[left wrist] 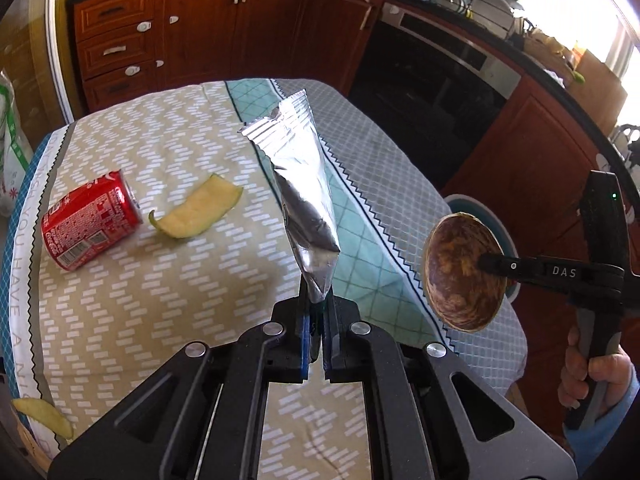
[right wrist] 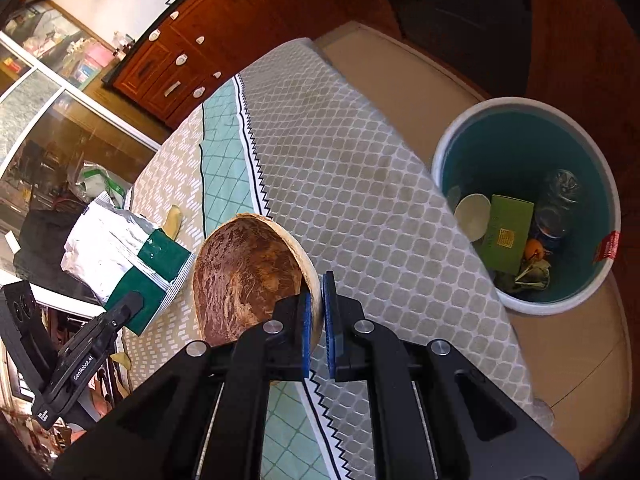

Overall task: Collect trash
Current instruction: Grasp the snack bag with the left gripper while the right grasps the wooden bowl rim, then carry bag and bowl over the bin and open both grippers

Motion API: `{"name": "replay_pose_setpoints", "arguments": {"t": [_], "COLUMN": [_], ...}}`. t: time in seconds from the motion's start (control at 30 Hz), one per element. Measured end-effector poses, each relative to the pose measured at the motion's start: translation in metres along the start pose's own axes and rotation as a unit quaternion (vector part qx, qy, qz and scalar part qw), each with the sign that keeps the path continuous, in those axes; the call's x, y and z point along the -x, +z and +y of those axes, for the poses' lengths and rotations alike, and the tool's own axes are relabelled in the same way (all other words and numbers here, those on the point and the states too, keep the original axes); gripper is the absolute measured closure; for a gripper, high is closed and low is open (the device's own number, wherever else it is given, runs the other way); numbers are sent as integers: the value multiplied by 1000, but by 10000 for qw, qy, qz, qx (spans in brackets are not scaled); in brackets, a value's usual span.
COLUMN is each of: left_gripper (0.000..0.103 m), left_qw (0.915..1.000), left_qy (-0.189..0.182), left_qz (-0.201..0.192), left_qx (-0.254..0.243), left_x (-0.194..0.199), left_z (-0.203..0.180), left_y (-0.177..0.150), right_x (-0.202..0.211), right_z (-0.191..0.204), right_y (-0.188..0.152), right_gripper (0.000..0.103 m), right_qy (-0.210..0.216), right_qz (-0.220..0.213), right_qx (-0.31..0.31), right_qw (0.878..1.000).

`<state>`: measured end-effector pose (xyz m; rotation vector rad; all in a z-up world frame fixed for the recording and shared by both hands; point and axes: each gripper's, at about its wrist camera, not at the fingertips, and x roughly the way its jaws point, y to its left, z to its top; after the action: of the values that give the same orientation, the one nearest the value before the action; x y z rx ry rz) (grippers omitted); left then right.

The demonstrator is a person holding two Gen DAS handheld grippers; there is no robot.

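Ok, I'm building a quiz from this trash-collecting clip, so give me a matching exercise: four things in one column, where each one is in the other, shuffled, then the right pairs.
Things:
1. foil wrapper
2. brown shell half
3. red can
4. green box

Places:
A. inside the bin
B. lying on its side on the tablecloth
C. clamped in the left gripper
D. clamped in the right gripper

Pairs: 1-C, 2-D, 3-B, 4-A
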<state>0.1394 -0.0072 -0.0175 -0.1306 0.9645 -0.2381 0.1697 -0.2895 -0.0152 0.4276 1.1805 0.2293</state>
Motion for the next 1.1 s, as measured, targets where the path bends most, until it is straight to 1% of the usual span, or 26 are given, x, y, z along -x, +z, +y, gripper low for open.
{"name": "replay_pose_setpoints", "arguments": {"t": [0.27, 0.47, 0.6, 0.73, 0.9, 0.97, 1.1], "left_gripper": [98, 98, 98, 98, 98, 98, 98], "left_qw": [9988, 9960, 9933, 9905, 9877, 9867, 9849], "left_qy": [-130, -236, -295, -376, -459, -479, -512], "left_qz": [63, 132, 171, 183, 297, 362, 499], "left_qx": [-458, -848, -1105, -1313, -1463, -1512, -1579], "left_x": [-2, -12, -19, -26, -40, -48, -63], "left_z": [-51, -92, -121, -146, -172, -180, -194], "left_y": [19, 29, 37, 46, 53, 53, 55], "right_x": [31, 52, 67, 76, 70, 61, 38], "right_z": [-48, -82, -108, -137, -167, -177, -186], "right_y": [6, 19, 23, 26, 29, 30, 33], "right_gripper": [97, 97, 97, 97, 97, 97, 96], "right_qy": [53, 9, -142, -441, -823, -852, -769], "right_qz": [-358, -677, -880, -1041, -1009, -916, -652], "right_qx": [-477, -742, -905, -1074, -1205, -1241, -1234], "right_qw": [9982, 9949, 9919, 9878, 9841, 9843, 9872]}}
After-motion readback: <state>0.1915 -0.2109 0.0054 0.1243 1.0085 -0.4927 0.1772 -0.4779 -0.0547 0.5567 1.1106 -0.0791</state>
